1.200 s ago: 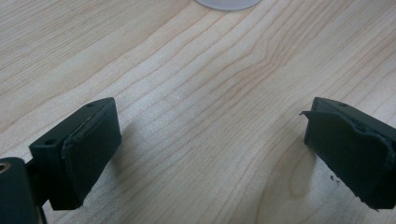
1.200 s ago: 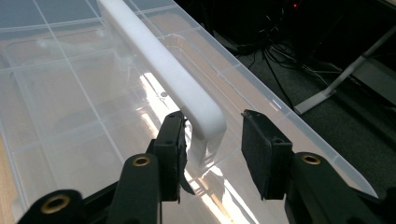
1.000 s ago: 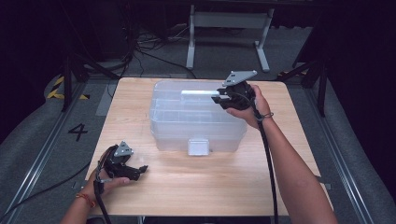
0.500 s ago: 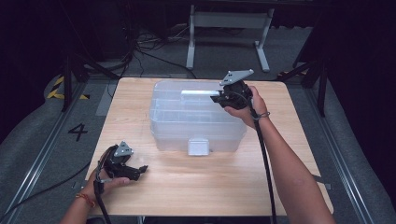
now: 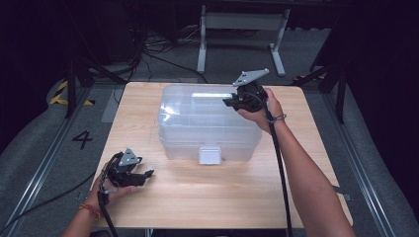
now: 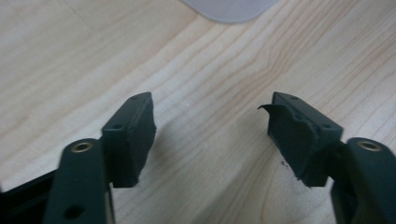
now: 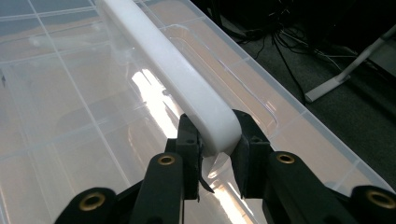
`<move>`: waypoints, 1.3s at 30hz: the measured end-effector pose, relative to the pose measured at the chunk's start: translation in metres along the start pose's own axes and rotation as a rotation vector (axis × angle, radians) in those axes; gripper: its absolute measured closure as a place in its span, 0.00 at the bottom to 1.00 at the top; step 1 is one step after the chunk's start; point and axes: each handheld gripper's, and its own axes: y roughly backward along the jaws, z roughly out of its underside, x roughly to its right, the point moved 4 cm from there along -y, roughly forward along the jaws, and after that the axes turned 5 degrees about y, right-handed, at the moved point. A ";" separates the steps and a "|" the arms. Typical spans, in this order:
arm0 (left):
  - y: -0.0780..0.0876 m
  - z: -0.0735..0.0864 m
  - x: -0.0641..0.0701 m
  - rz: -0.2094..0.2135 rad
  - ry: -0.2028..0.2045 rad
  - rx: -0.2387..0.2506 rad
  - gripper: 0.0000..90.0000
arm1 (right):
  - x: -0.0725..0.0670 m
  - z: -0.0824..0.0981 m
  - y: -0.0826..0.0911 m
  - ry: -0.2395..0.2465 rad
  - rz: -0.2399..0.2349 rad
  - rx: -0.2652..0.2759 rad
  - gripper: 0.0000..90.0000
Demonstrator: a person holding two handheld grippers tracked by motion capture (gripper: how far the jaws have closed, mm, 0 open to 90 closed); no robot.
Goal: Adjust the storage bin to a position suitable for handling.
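Observation:
A clear plastic storage box (image 5: 207,126) with a lid stands in the middle of the wooden table, a white latch (image 5: 209,154) on its near side. A white handle (image 7: 177,79) runs along the lid's far edge. My right gripper (image 7: 215,154) is shut on the end of that handle, and it sits at the box's far right corner (image 5: 236,101) in the high view. My left gripper (image 6: 210,135) is open with nothing between its fingers, low over bare wood at the table's near left (image 5: 141,176), apart from the box.
The wooden table (image 5: 247,197) has free room in front of the box and to both sides. Dark floor with cables (image 5: 158,59) and a white metal stand (image 5: 242,22) lies beyond the far edge. A floor mark "4" (image 5: 82,139) is at left.
My right gripper has risen slightly at the box's far right corner, still on the handle. The left gripper has stayed put.

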 end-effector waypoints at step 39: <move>0.019 -0.089 0.015 0.039 -0.015 0.290 1.00 | 0.017 -0.015 0.000 -0.040 -0.052 -0.054 0.83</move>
